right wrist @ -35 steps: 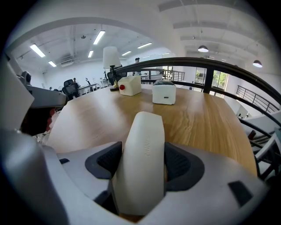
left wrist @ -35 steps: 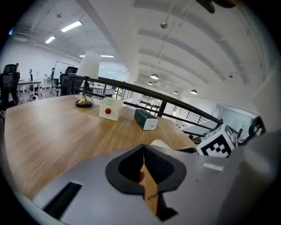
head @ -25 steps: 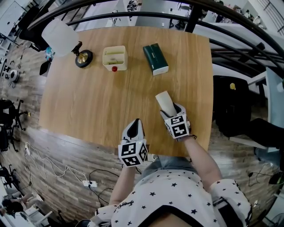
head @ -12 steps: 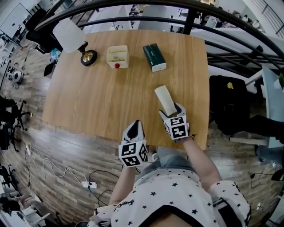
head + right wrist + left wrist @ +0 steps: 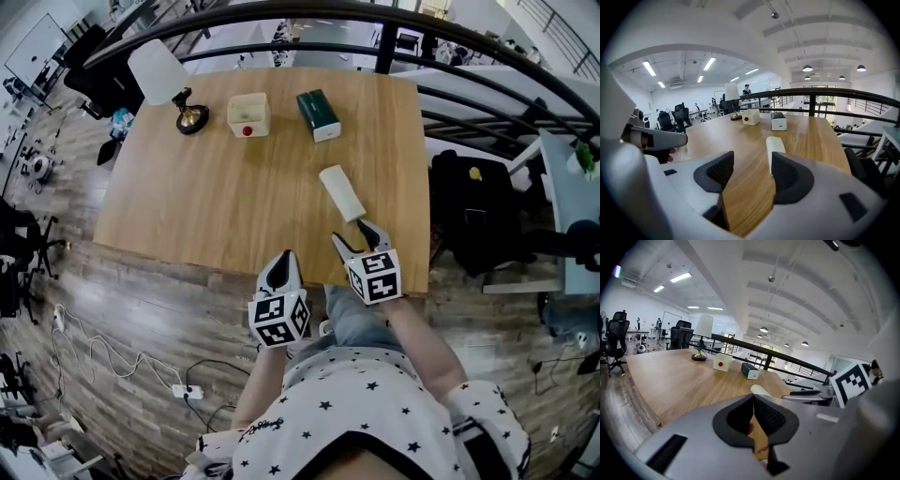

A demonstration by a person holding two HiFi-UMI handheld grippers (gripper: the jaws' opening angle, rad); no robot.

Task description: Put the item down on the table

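Observation:
The item, a cream-white rounded block (image 5: 342, 192), lies flat on the wooden table (image 5: 206, 206) near its right front part. My right gripper (image 5: 351, 234) sits just behind it, apart from it; its jaws are closing with nothing between them. In the right gripper view the block (image 5: 775, 147) lies just ahead of the gripper (image 5: 749, 168), by the right finger. My left gripper (image 5: 281, 272) hangs at the table's near edge, shut and empty. The left gripper view shows its tips (image 5: 753, 401) pressed together, with the block (image 5: 759, 390) beyond.
At the far side of the table stand a white-shaded lamp (image 5: 159, 75), a cream box with a red button (image 5: 248, 114) and a dark green box (image 5: 318, 114). A black chair (image 5: 469, 216) stands off the right edge. Black railings run behind.
The right gripper has let the block go and drawn back toward the table's near edge. The block now lies alone on the table. The left gripper stayed in place.

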